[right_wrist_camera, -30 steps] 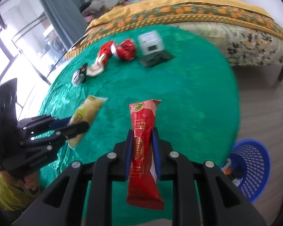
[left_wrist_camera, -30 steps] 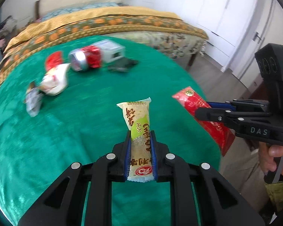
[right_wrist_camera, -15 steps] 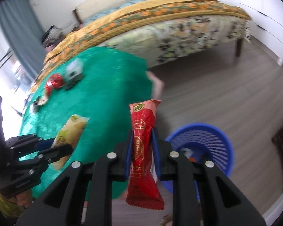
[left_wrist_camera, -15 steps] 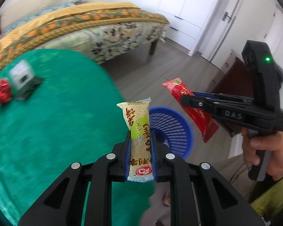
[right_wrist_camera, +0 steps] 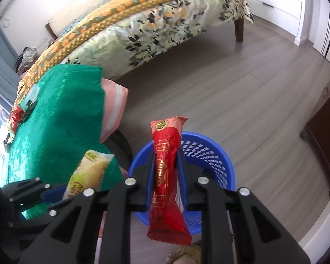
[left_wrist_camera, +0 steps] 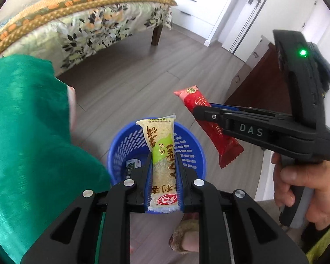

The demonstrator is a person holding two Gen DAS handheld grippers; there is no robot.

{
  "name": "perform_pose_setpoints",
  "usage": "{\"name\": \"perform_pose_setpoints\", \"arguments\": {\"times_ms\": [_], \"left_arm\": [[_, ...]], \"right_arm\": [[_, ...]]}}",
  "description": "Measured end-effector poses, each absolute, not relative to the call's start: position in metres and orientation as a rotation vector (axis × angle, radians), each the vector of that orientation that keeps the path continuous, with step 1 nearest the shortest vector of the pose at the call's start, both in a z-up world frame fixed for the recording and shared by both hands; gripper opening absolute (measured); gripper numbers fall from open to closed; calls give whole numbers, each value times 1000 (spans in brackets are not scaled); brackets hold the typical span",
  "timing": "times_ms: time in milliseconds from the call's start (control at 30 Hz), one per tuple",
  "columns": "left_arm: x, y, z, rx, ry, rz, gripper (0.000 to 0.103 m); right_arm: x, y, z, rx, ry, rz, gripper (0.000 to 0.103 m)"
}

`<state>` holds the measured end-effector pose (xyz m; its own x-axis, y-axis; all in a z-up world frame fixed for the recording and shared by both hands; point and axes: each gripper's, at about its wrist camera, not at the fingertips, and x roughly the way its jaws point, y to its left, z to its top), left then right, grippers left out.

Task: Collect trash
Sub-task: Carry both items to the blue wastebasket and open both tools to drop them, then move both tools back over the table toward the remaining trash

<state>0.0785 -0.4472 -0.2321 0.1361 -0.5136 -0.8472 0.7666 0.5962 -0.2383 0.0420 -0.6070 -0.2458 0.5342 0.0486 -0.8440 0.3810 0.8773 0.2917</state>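
Pinching a green snack packet [left_wrist_camera: 162, 154], the left gripper [left_wrist_camera: 164, 171] hung over the blue basket [left_wrist_camera: 187, 154]; only this view showed the person's hand [left_wrist_camera: 305, 189]. The right gripper [right_wrist_camera: 166, 176] clamped a red packet [right_wrist_camera: 167, 176]; its view alone showed table litter [right_wrist_camera: 16, 116]. Open floor [right_wrist_camera: 242, 101] lay beyond the basket rim.

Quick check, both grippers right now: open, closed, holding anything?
Left gripper: closed on the green-and-beige snack packet, above the blue basket.
Right gripper: closed on the red snack packet, also over the basket.
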Motion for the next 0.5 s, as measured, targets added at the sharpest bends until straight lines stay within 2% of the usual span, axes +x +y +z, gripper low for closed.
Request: {"name": "perform_pose_setpoints", "arguments": {"times_ms": [133,200,233,267,300,333,400,467,500], "left_arm": [[84,-461,-254,279,1111,-934,19],[89,-467,-266,282,1115,-923,22],[93,-470,-270,282,1115,-920,33],[95,-472,-274,281,1121,-921,51],[96,-472,-277,279,1123,-913,60],[97,-471,-278,275,1117,-901,74],[98,-468,-273,259,1090,-891,83],[95,-464,-264,248,1068,-877,91],[95,-462,-259,242,1057,-873,92]], "right_arm": [[42,-619,-258,508,1011,-209,19],[45,-626,-266,535,1021,-211,38],[45,-630,-270,562,1029,-210,54],[45,-633,-271,579,1029,-217,55],[45,-636,-270,584,1027,-222,55],[44,-637,-269,583,1022,-225,55],[39,-642,-264,590,1002,-243,56],[35,-646,-259,593,983,-257,67],[33,-647,-256,586,972,-273,70]]}}
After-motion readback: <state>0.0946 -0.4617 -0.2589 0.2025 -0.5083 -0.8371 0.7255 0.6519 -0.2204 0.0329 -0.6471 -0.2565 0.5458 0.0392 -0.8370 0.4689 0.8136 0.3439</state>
